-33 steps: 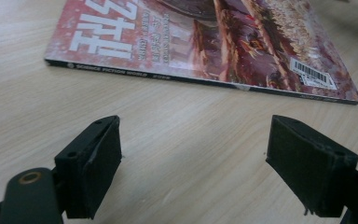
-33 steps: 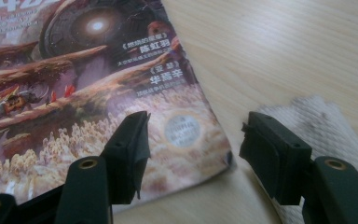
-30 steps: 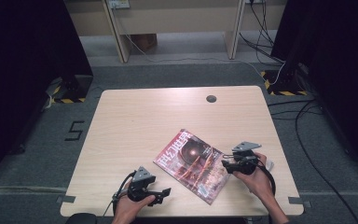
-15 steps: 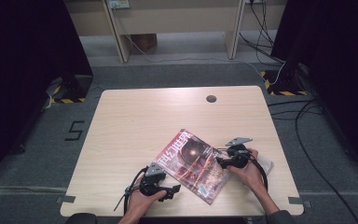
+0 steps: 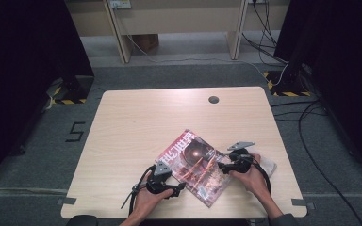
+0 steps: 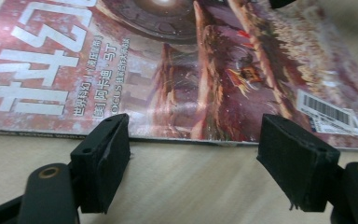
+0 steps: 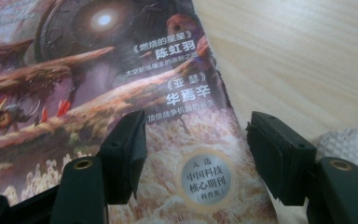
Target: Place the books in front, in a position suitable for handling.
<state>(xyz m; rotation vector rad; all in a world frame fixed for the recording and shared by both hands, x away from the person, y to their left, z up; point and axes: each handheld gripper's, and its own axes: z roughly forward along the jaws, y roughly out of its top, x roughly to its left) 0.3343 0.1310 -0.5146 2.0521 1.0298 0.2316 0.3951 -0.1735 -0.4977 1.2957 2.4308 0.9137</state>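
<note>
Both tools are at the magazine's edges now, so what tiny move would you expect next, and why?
Probably the left tool should ease forward to the magazine. Its jaws have just been closing, yet they stand open with nothing between them, just short of the spine edge on the table. The right tool already has open jaws astride the opposite edge, so the magazine looks steadied there.

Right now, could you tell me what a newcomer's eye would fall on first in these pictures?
The red magazine with white characters, lying askew on the near part of the pale wooden table. Then the two black grippers flanking it: the left gripper at its near-left edge, the right gripper over its right edge, both with jaws open.
</note>
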